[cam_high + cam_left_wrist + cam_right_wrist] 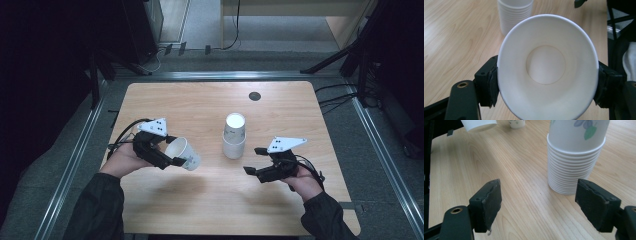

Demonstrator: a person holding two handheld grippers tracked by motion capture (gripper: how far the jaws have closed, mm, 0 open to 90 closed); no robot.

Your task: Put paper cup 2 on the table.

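The paper cup (547, 66) is showing plain white inside, with a faint cream ring around its base. The pads (491, 86) pressing on it from nine and three o'clock are looking matt black, and the left gripper (172, 155) is wearing a pale grey plate dotted with small dark marks. The stack of cups (574, 157) is showing white ribbed rims at the bottom, while its top cup is carrying a lilac flower and a green leaf print. The right gripper (252, 161) is appearing black with the same grey dotted plate. The table (200, 105) is showing light wood grain, with a dark round disc (255, 96) toward twelve o'clock.
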